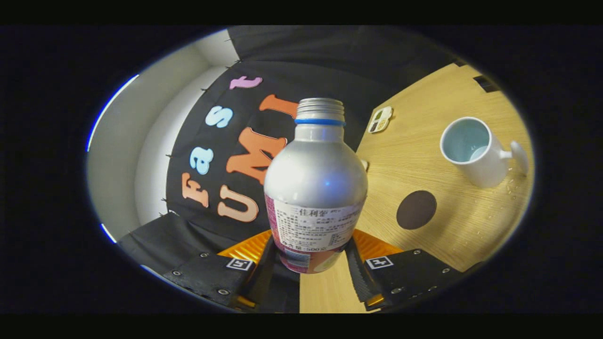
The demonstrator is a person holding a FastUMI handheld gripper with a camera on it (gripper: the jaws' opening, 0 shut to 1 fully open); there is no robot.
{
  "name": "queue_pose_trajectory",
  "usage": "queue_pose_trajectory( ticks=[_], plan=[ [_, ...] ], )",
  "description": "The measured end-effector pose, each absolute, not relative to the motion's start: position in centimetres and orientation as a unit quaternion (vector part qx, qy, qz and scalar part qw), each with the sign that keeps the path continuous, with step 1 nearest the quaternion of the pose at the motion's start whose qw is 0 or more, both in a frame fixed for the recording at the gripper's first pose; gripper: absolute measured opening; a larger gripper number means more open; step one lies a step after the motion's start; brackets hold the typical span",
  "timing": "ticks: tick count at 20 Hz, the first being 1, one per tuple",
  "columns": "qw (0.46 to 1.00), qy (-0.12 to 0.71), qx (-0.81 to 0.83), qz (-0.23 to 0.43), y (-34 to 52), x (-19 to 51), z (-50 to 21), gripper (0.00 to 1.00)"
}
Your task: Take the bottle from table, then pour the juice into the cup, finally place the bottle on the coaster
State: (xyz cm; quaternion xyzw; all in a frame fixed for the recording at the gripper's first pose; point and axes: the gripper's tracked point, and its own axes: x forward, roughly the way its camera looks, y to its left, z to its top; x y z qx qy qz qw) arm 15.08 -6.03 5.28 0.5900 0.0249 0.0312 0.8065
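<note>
A silver metal bottle with a blue neck ring, an open threaded mouth and a white and red label stands between my two fingers. My gripper is shut on the bottle's lower body, both black pads pressing its sides. The whole view is tilted, and the bottle is held up off the wooden table. To the right, beyond the fingers, a white mug with a pale blue inside stands on the table, its handle pointing away to the right. A dark brown round coaster lies on the table between the bottle and the mug.
A small white palette-like object with dark patches lies at the table's far edge behind the bottle. A few water droplets glint on the wood near the mug. The booth's black cloth wall rises to the left.
</note>
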Motion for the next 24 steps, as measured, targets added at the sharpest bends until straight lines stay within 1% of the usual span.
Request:
queue_pose_trajectory(
  ticks=[5, 10, 17, 24],
  plan=[
    [0.76, 0.019, 0.649, 0.03, -7.0, 15.0, 5.4, 0.72],
    [0.717, 0.016, 0.697, 0.018, -8.2, 17.0, 5.4, 0.72],
    [0.655, 0.018, 0.755, 0.009, -9.2, 16.7, 5.7, 0.72],
    [0.625, 0.017, 0.781, 0.001, -9.8, 16.6, 5.8, 0.72]
  ],
)
